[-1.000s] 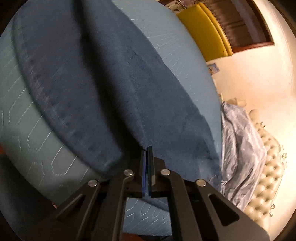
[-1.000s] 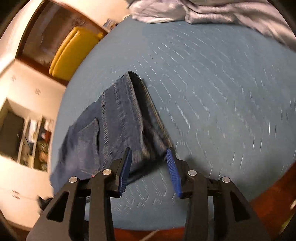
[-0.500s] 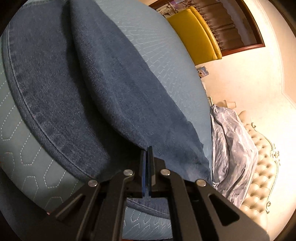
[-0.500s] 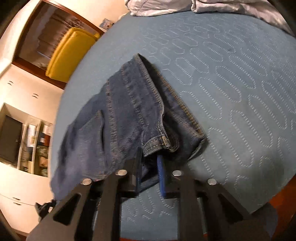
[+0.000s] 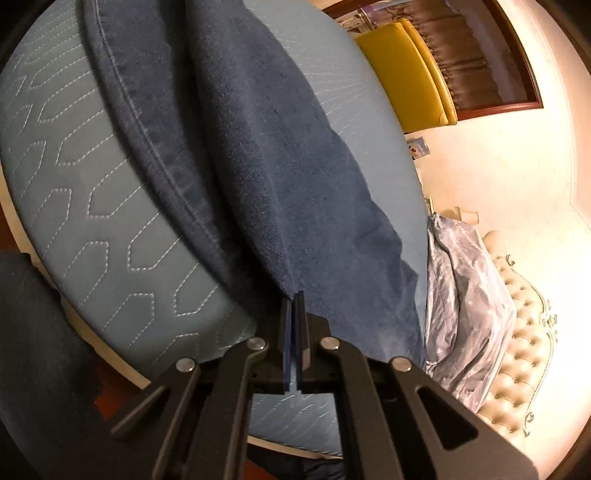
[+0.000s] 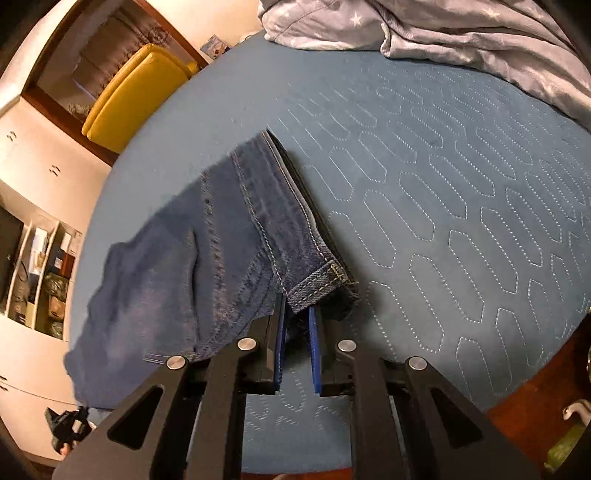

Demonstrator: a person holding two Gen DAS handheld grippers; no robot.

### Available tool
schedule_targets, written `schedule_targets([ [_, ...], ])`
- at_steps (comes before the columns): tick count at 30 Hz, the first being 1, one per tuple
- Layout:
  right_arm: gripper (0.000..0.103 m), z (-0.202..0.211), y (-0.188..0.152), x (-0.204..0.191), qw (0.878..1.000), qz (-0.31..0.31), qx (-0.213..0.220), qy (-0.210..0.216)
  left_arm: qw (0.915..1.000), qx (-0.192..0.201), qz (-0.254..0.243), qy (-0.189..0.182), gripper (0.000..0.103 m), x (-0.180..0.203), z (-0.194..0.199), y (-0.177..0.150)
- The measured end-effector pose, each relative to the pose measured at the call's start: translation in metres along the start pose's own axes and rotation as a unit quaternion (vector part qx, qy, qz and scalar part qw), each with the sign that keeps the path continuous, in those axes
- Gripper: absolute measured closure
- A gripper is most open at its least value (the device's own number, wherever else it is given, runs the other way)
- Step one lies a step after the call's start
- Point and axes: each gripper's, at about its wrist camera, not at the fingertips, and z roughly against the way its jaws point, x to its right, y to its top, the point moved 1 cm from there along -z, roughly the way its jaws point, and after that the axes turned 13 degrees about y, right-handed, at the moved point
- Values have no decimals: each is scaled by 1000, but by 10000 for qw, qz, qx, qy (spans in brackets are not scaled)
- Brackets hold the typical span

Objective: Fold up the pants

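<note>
Spread on a blue quilted bed (image 6: 461, 177), jeans (image 6: 207, 236) are seen lifted since a moment ago, clamped at both ends by left tongs (image 5: 294, 306) and right tongs (image 6: 297, 321); a grey duvet (image 6: 443, 29) lies beyond.

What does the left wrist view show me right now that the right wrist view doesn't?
Only the left wrist view shows the left gripper shut on a fold of the jeans, and a tufted cream headboard.

Only the right wrist view shows the right gripper pinching the jeans' waistband corner, with the seams and stitching visible, plus open shelves at the left edge.

Both show the denim lying on the blue quilted bed, the grey star-print duvet and the yellow chair.
</note>
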Motion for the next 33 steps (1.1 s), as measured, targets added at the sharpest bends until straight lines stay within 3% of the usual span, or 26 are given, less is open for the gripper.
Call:
schedule_targets([
  [4,92,-13,-3,-4,9995,172,-31,-260,9999,-101,11,-29,98,-7,-9,4],
  [7,91,-20,-3,-12,9982,344,-57,-495,9999,51,63,-130,76,-16,-7,18],
  [12,91,-28,-6,-19,9971,360,-113,-660,9961,175,550,-665,71,-45,-10,75],
  [16,91,-30,-8,-20,9961,378,-124,-790,9955,413,582,-627,71,-46,-2,114],
  [17,91,-31,-8,-21,9958,378,-130,-820,9956,571,519,-522,71,-41,4,128],
  [19,91,-33,-8,-21,9954,381,-145,-863,9952,898,361,-132,60,-28,13,152],
  [21,91,-31,-9,-22,9948,389,-171,-927,9888,1310,-259,671,55,9,12,178],
  [22,91,-31,-9,-23,9944,395,-183,-958,9854,1344,-559,879,49,28,5,182],
  [24,91,-32,-8,-25,9940,378,-203,-1006,9653,1269,-1599,1628,36,78,-28,184],
  [25,91,-33,-8,-25,9940,351,-212,-1015,9481,1222,-2160,1988,35,101,-48,177],
  [27,91,-33,-7,-25,9939,333,-230,-1028,9270,1244,-2591,2410,35,119,-64,167],
  [28,91,-33,-7,-26,9938,334,-235,-1033,9280,1345,-2528,2385,35,119,-64,162],
  [31,91,-33,-7,-26,9939,343,-246,-1022,9558,1390,-2033,1609,35,100,-47,159],
  [33,91,-34,-6,-25,9941,335,-256,-996,9680,1472,-1616,1233,35,77,-29,166],
])
